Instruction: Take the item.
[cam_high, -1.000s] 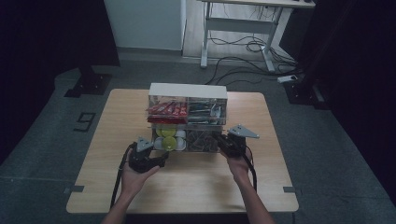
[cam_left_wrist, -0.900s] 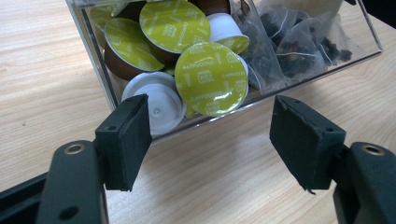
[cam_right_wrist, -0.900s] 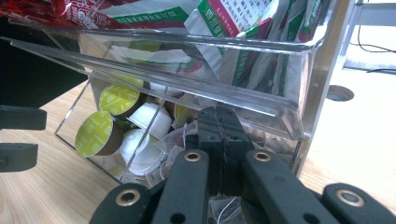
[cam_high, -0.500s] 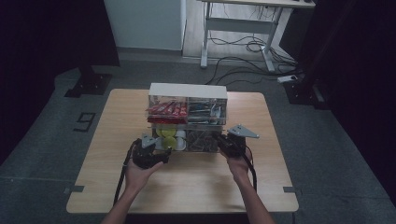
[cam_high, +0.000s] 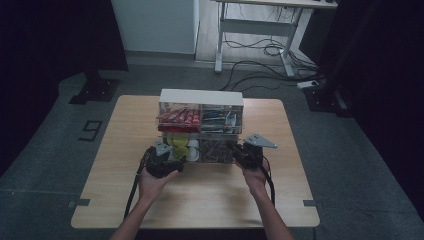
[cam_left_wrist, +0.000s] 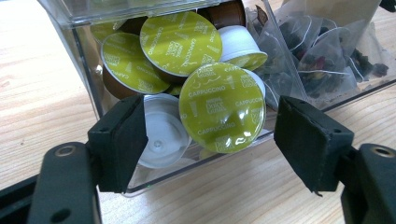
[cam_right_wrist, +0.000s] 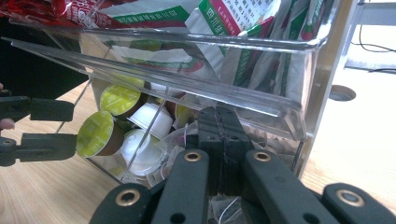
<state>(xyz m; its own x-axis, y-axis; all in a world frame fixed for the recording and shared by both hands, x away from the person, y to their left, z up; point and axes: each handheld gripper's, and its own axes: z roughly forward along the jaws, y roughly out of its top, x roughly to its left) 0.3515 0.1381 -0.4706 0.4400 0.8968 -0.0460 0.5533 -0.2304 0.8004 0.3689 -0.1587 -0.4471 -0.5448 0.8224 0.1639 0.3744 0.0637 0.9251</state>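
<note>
A clear two-tier organizer (cam_high: 201, 125) stands mid-counter (cam_high: 120, 165), its lower drawers facing the person. The left hand (cam_high: 152, 181) reaches forward from the near edge and holds the left gripper (cam_left_wrist: 208, 135) level at the lower left drawer (cam_left_wrist: 93, 93). Its fingers (cam_left_wrist: 119, 140) are spread wide apart and grasp nothing. Between them, just behind the drawer's clear front wall, lies a green-lidded cappuccino capsule (cam_left_wrist: 223, 114). Above and to the left of that capsule are more green-lidded capsules (cam_left_wrist: 180, 42), and a white capsule (cam_left_wrist: 159, 137) sits close beside the left finger. Beyond the right finger, the neighbouring lower drawer holds tea bags (cam_left_wrist: 322, 56) in clear sachets.

The right hand (cam_high: 255, 179) holds the right gripper (cam_right_wrist: 219, 135) at the organizer's lower right corner. Its fingers (cam_right_wrist: 231, 128) are pressed together; whether anything thin is pinched between them cannot be told. Just ahead of them is the clear drawer front (cam_right_wrist: 187, 70), with green and white sachets (cam_right_wrist: 243, 42) in the tier above. To their left are the capsules, and farther left the other gripper's open fingers. In the high view, red packets (cam_high: 177, 117) fill the upper left compartment.
</note>
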